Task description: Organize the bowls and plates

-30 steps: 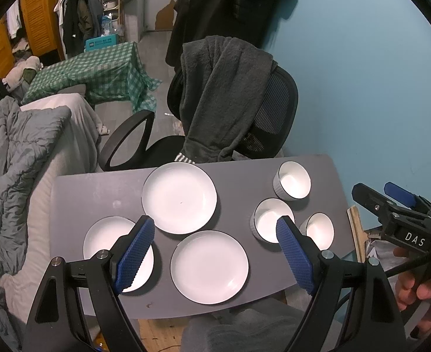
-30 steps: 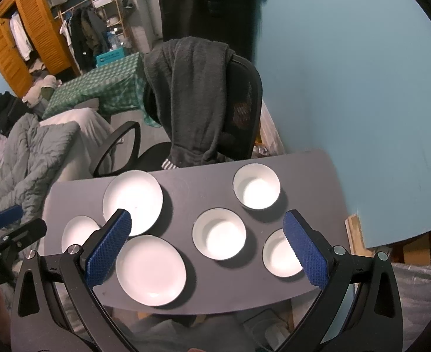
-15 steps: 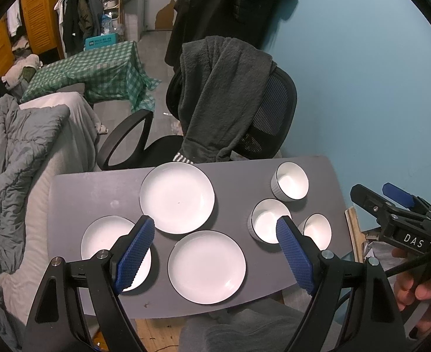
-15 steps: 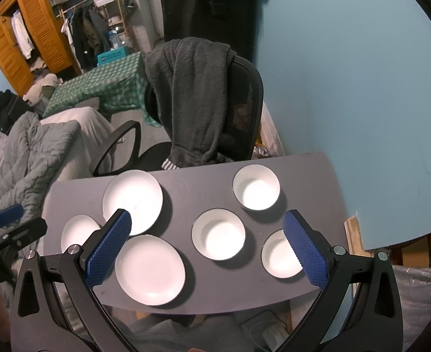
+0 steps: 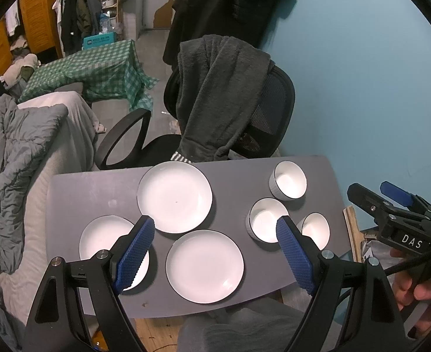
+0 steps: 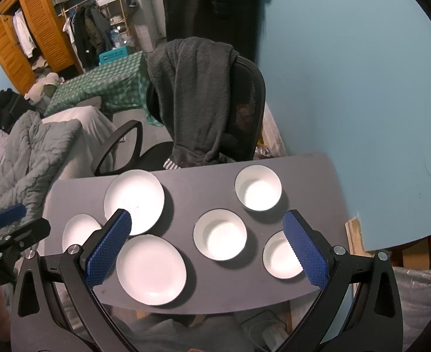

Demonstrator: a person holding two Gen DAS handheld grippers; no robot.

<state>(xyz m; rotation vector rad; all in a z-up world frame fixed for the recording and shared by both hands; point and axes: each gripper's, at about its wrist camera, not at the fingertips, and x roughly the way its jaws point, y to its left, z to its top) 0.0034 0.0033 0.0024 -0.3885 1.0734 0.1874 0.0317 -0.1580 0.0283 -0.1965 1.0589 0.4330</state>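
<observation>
Teal walls back a grey desk (image 5: 77,193). Left wrist view: three plates (image 5: 175,196) lie left, left gripper (image 5: 212,252) spread wide, empty. Right wrist view: three bowls (image 6: 220,234) sit right, right gripper (image 6: 205,248) likewise agape; glazed ceramic looks slick, breakable—pinch rims.

Only legible text from my feeds: white letters "DAS" on the black body of the right gripper (image 5: 391,202), seen at the right edge of the left wrist view; the word runs on out of frame. The teal crate (image 5: 100,40) in the background carries a dark label with pale print, too small to read.
</observation>
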